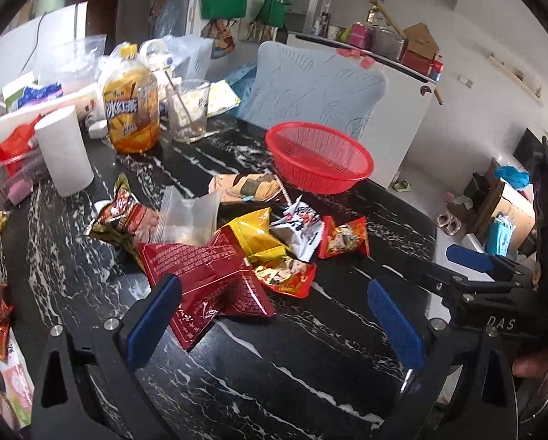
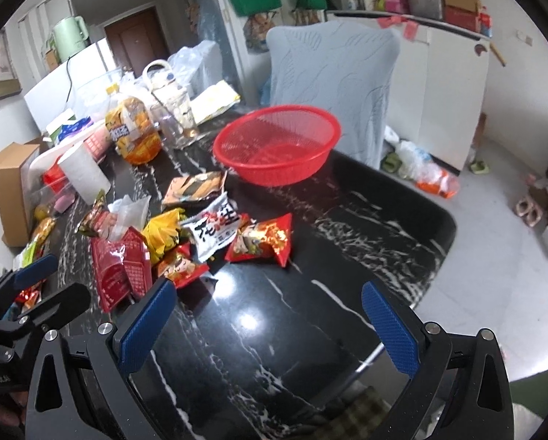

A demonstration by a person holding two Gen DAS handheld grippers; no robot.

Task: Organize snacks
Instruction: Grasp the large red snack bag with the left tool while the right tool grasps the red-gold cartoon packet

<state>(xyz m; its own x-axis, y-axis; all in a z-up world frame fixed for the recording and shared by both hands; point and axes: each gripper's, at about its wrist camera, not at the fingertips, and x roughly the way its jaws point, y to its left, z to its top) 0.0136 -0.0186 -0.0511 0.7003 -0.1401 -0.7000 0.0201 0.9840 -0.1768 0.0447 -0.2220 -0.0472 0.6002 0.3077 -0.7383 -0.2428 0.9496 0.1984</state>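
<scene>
On the black marbled desk (image 2: 310, 311): snack packets (image 2: 200, 234) heaped beside an empty red basket (image 2: 277, 146); left tool (image 1: 274, 315) and right tool (image 2: 270, 322) both spread apart, holding nothing.

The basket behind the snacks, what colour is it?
Red mesh basket, clearest in the right wrist view.

Yellow packet (image 1: 253, 236) half buried under neighbours, white packet (image 2: 215, 233) print illegible
</scene>
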